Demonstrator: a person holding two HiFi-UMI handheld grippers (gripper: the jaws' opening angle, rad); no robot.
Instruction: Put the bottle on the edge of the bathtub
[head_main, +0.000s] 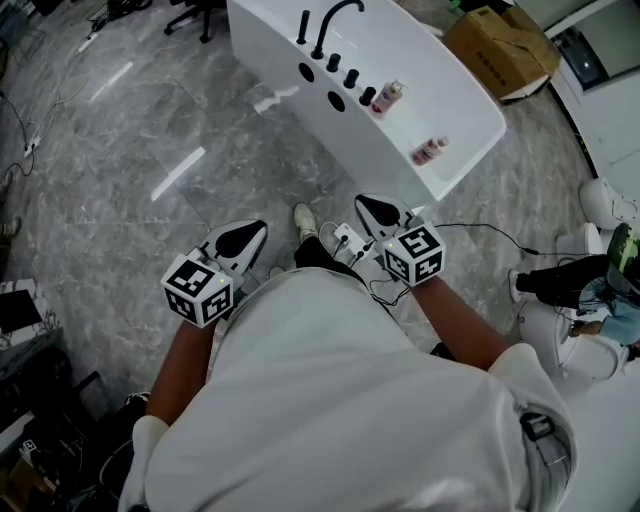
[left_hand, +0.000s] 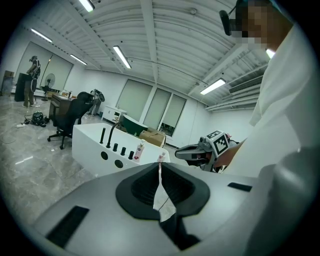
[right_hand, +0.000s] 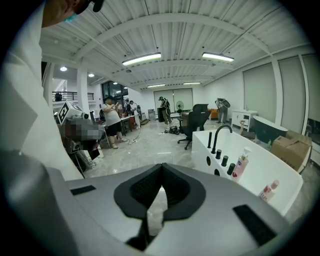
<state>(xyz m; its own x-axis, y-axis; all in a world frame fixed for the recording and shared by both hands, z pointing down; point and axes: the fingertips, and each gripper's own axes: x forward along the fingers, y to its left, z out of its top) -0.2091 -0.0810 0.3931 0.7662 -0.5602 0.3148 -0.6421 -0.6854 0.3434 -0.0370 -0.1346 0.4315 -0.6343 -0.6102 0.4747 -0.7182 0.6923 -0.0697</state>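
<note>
We saw both tools, left and right, closed on nothing and well apart from the bathtub. The pump bottle stood on its edge beside the knobs, and a pink bottle lay farther along. We judged this fitted a placement either finished or pending.

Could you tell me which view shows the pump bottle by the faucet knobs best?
The right gripper view: the pump bottle appears largest, side-on, unobstructed. Head view shows it from above; left gripper view, small.
</note>
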